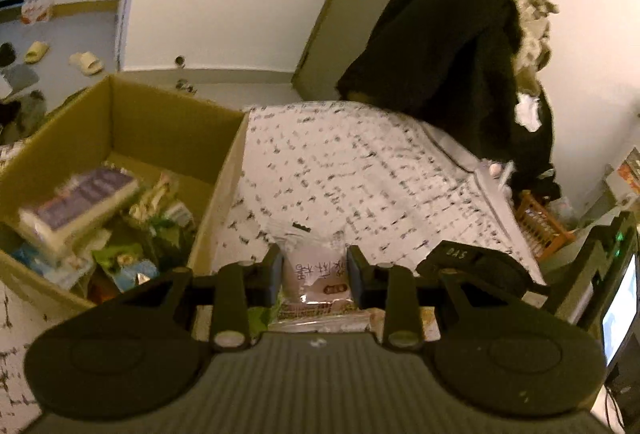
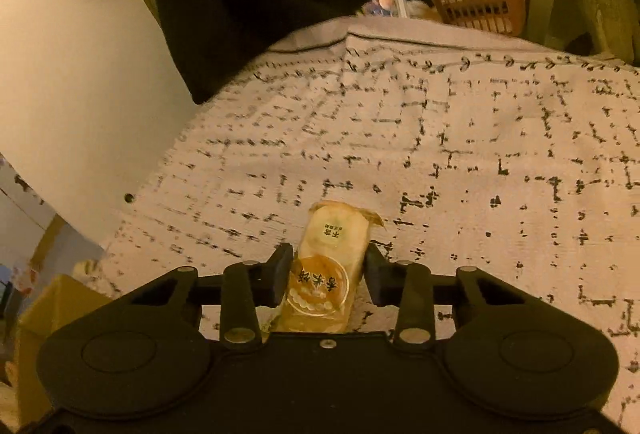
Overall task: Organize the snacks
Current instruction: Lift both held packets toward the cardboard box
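- The white snack packet (image 1: 318,274) sat clamped in the left gripper (image 1: 316,268), its long axis pointing out along the fingers.
- The cardboard box (image 1: 218,177) of snacks lay just to that gripper's left, nearer it than the right.
- The right gripper (image 2: 328,280) pinched an amber snack bar (image 2: 326,266) lengthwise above the patterned cloth (image 2: 480,153).

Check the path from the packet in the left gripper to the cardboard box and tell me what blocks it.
Nothing visible blocks it. The left gripper is shut on a white snack packet. The cardboard box sits open-topped to its left, its near wall the only thing to clear. Snacks already lie inside.
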A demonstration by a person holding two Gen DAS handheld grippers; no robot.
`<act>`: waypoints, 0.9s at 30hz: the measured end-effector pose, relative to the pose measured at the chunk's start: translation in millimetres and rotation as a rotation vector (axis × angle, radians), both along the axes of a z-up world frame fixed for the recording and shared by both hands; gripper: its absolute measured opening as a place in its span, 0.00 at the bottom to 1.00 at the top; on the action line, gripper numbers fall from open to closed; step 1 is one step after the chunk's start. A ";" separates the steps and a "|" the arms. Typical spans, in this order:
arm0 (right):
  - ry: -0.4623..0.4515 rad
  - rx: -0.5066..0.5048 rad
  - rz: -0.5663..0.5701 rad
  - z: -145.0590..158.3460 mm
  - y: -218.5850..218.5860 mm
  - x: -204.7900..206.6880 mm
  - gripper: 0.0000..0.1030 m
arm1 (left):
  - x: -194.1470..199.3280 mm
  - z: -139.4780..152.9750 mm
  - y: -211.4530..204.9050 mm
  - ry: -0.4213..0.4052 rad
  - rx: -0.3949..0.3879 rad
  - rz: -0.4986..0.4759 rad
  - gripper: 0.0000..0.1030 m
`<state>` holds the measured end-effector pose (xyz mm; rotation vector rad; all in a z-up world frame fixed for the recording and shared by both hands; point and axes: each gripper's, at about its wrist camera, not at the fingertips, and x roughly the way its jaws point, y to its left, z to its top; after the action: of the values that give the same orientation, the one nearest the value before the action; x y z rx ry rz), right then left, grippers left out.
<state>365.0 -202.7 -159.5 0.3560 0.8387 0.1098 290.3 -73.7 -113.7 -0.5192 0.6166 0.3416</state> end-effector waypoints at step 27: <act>-0.222 0.161 0.176 86.5 48.4 -90.9 0.36 | -63.5 72.8 55.4 -0.119 0.064 0.000 0.31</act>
<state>274.2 -154.3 -73.0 0.4123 0.6416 0.3751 226.9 -18.2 -41.0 -0.4744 0.4888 0.3268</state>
